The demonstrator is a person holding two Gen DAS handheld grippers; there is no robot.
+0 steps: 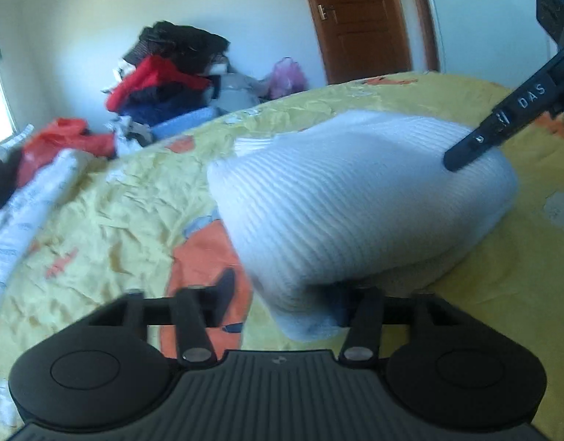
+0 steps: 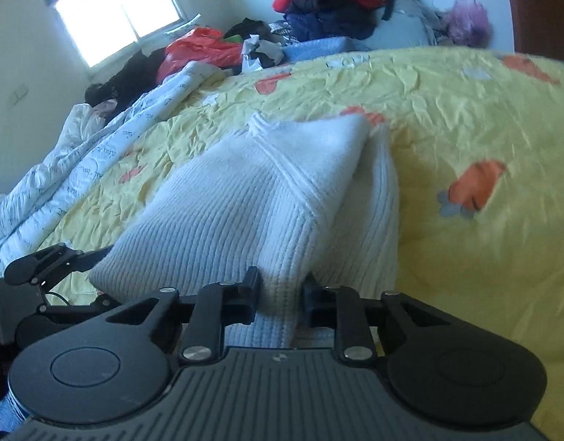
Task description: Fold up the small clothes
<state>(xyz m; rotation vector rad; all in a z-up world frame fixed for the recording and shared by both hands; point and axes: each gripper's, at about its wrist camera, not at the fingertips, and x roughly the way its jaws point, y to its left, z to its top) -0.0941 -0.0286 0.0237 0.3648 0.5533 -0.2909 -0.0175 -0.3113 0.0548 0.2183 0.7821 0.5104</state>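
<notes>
White ribbed knit fills the left wrist view: a small sweater [image 1: 355,213] lies folded over on the yellow bedspread [image 1: 116,213], which is printed with orange shapes. The left gripper [image 1: 293,294] has the near corner of the sweater between its fingers, with the cloth bunched and lifted there (the picture is blurred and one fingertip is buried in the knit, so I cannot say for sure that the pads are pressing). From the far right, a finger of the right gripper [image 1: 477,139] reaches in and touches the sweater's far end. Beyond the bed, a heap of clothes [image 1: 164,77] sits against the wall, left of a brown door [image 1: 363,18]. In the right wrist view, the right gripper [image 2: 282,286] is clamped on a fold of the sweater [image 2: 252,202], both fingers squeezing the knit so that it rises in a ridge running away across the bedspread [image 2: 466,110]. At the near left, the left gripper [image 2: 61,257] meets the sweater's edge. A rumpled white duvet [image 2: 79,176] lies along the left, under a bright window [image 2: 116,11].
</notes>
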